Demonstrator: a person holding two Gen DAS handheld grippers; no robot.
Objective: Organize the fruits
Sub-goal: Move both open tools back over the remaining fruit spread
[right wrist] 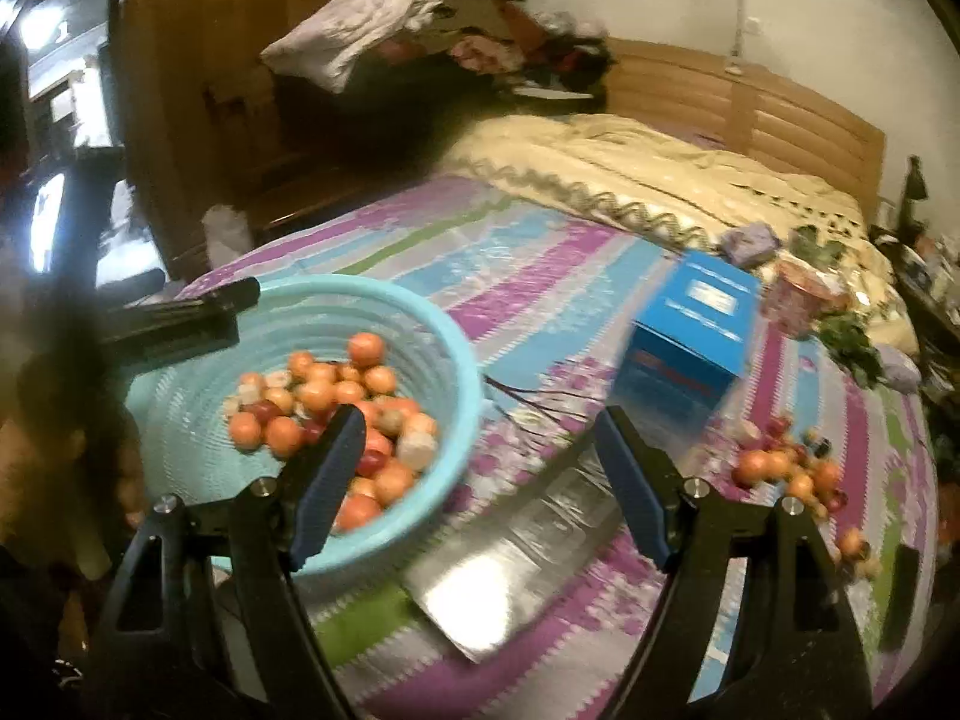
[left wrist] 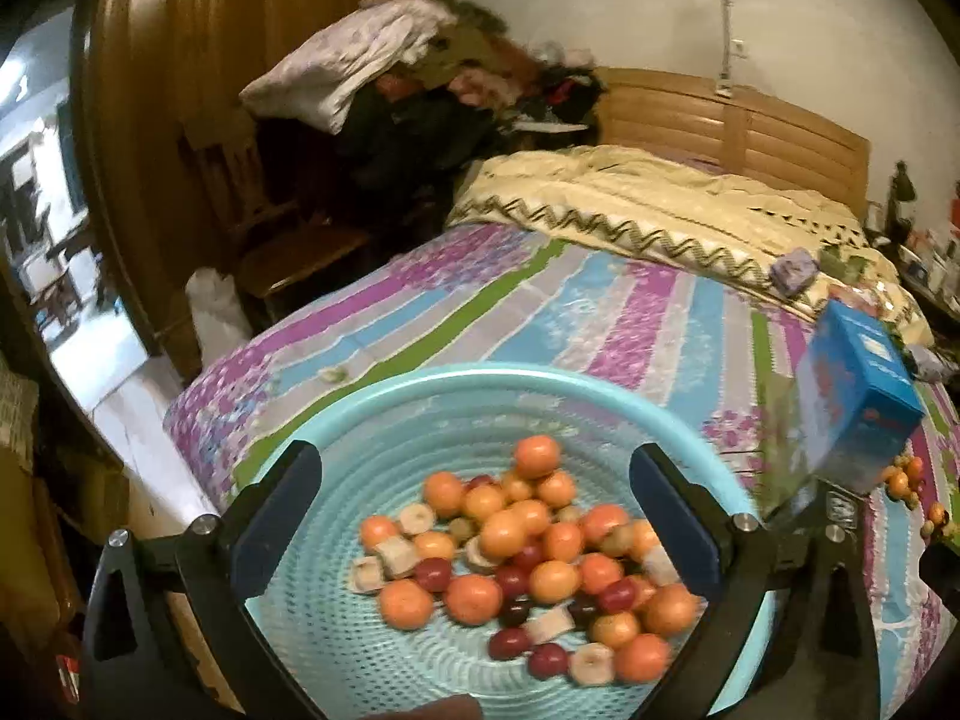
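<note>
Left wrist view: the left gripper hangs over the basket, jaws spread wide with nothing between the pads, only the fruit below; orange, dark red and pale pieces lie heaped in the basket's middle, no stems clear enough to give them a direction; to the right a blue box stands tilted on the striped sheet, and a few loose fruits lie just past it

Right wrist view: at far left the left gripper's black finger reaches over the basket's near rim, something its own camera cannot show; the basket sits left of centre, round, so it has no long axis, its fruit partly hidden behind the right gripper's left finger; the right gripper is open and empty, held above the sheet beside the basket; under it lies a shiny flat sheet, perhaps foil or a blade, blurred, its long axis running from lower left to upper right; only here do thin dark twigs show between basket and box; the box's long side slants up to the right; right of it a scatter of loose fruit lies on the bed, well apart from the basket; a cream quilt lies behind
</note>
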